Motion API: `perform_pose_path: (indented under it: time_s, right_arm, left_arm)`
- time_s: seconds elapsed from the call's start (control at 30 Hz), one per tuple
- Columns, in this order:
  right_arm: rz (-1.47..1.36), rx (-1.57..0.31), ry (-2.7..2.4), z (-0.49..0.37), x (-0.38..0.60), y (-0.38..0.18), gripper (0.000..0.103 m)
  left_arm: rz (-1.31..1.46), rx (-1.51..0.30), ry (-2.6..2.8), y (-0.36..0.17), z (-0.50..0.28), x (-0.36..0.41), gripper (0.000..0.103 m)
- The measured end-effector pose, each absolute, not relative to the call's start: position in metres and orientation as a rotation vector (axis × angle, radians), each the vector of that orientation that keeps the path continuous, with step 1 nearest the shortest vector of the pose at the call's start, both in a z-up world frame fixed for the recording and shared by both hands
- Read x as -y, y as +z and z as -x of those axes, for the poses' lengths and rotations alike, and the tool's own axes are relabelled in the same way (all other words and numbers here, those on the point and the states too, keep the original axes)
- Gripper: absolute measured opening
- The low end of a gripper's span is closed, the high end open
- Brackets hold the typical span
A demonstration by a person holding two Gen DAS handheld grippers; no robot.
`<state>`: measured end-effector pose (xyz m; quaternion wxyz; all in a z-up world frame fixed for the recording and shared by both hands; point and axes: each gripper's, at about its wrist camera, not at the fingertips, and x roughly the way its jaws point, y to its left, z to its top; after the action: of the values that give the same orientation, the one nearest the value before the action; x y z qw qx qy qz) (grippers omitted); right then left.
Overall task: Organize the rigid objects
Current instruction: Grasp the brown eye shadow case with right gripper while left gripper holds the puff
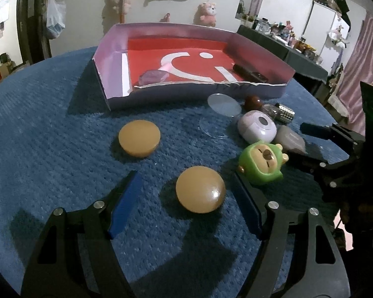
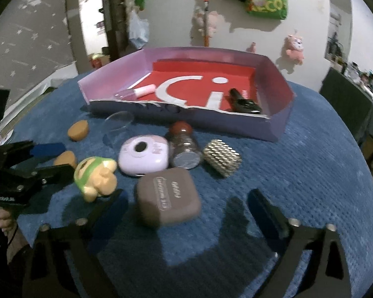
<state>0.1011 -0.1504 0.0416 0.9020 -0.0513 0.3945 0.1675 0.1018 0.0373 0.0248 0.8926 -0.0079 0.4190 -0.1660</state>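
On the blue cloth, a tan round disc (image 1: 200, 190) lies between the blue pads of my left gripper (image 1: 185, 175), with a gap on each side; the jaws are open. A second tan disc (image 1: 139, 139) rests farther on. My right gripper (image 2: 189, 203) straddles a brown rounded case (image 2: 167, 198), its pads clear of it and open. A green bear toy (image 2: 94, 176), a lilac round case (image 2: 144, 156), a red-capped jar (image 2: 184, 144) and a studded metallic cylinder (image 2: 222, 157) crowd behind it. From the right wrist, the left gripper (image 2: 68, 157) shows at the left.
A pink-walled box (image 2: 273, 126) with a red floor stands at the back, holding a pink tube (image 2: 144, 90) and a black item (image 2: 243, 104). A clear round lid (image 1: 223, 105) leans by the box front. A person's hand (image 2: 5, 219) is at the left edge.
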Motion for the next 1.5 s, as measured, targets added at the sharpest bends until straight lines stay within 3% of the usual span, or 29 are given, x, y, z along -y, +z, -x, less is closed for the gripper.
perform_pose_path:
  time_s: [0.03, 0.1, 0.13, 0.17, 0.23, 1.1, 1.5]
  right_arm:
    - [0.117, -0.824, 0.359, -0.103, 0.147, 0.040, 0.088]
    - [0.134, -0.846, 0.384, -0.105, 0.141, 0.035, 0.072]
    - [0.144, -0.843, 0.378, -0.106, 0.140, 0.034, 0.068]
    - [0.153, -0.835, 0.382, -0.105, 0.139, 0.035, 0.056]
    - [0.152, -0.830, 0.396, -0.104, 0.139, 0.035, 0.054]
    - [0.100, -0.823, 0.432, -0.099, 0.145, 0.042, 0.054]
    - [0.087, -0.753, 0.474, -0.142, 0.154, 0.094, 0.054]
  left_arm:
    - [0.006, -0.867, -0.340, 0.024, -0.102, -0.036, 0.073]
    - [-0.028, -0.860, -0.322, 0.024, -0.102, -0.033, 0.062]
    - [-0.050, -0.853, -0.311, 0.024, -0.102, -0.031, 0.053]
    - [-0.061, -0.851, -0.318, 0.025, -0.101, -0.029, 0.044]
    - [-0.047, -0.853, -0.347, 0.026, -0.101, -0.030, 0.036]
    - [-0.022, -0.838, -0.367, 0.037, -0.099, -0.030, 0.036]
    - [-0.043, -0.783, -0.432, 0.088, -0.158, -0.010, 0.036]
